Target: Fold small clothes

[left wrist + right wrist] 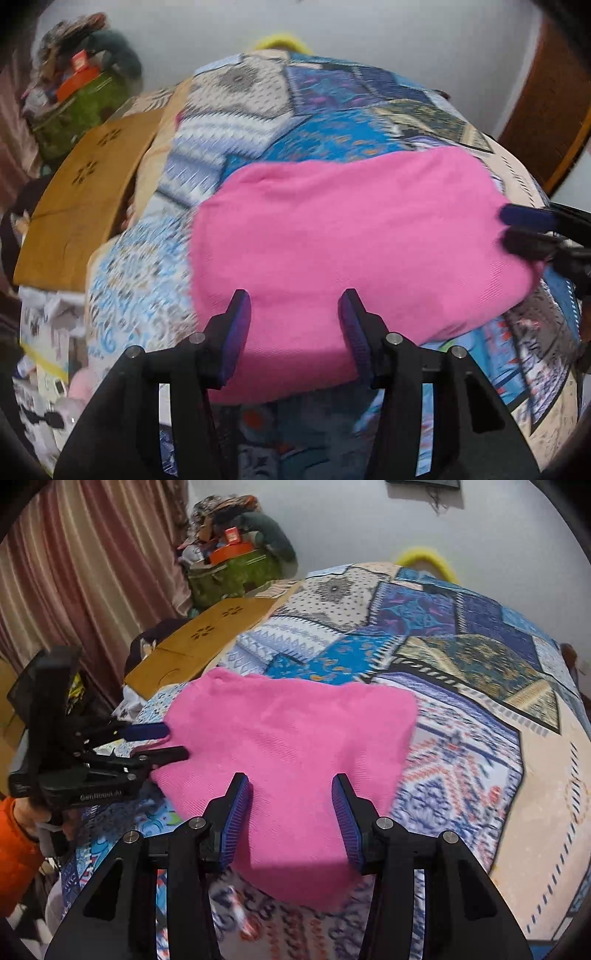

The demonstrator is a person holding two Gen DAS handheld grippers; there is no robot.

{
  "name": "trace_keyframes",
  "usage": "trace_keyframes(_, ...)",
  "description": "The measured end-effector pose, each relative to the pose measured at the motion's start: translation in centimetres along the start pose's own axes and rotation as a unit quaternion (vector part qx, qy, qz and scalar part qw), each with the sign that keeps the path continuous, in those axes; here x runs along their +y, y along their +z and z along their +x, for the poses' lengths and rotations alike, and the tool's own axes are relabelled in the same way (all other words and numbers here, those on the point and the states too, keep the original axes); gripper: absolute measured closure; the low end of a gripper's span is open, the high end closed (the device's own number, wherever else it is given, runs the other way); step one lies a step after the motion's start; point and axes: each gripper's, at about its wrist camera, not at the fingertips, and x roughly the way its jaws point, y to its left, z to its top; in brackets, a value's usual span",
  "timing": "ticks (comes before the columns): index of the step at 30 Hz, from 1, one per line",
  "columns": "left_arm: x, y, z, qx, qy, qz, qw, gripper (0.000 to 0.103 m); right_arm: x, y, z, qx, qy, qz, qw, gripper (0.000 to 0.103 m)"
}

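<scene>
A pink garment (351, 258) lies folded flat on a bed with a patchwork bedspread (461, 664). The left gripper (294, 325) hangs over the garment's near edge with its jaws apart and nothing pinched between them. The right gripper (291, 808) hangs over the cloth's near edge on its own side, jaws likewise apart and empty. A brown board (207, 642) lies beside the bed, near a striped curtain (74, 572).

1 pink knit garment (351, 251) lies flat on the patchwork bedspread (461, 664). Folded into a rough rectangle, ribbed weave, plain colour, no print. Edges soft and a little uneven; the near edge hangs toward the bed's front. No sleeves or neckline can be made out.
</scene>
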Motion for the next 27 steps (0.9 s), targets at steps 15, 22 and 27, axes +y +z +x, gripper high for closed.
trace_keyframes(15,0.0,0.2,-15.7,-0.144,0.004,-0.062,0.9876,0.052,2.3,0.9,-14.2,-0.146,-0.041,-0.004,0.988,0.060)
trace_keyframes(22,-5.1,-1.6,-26.6,-0.255,-0.035,-0.023,0.9659,0.051,7.1,0.3,-22.5,-0.249,-0.023,-0.037,0.967,0.060)
trace_keyframes(27,-8.2,-4.7,-31.6,-0.316,-0.033,-0.008,0.9482,0.051,10.5,-1.9,-26.3,-0.296,-0.017,-0.064,0.953,0.060)
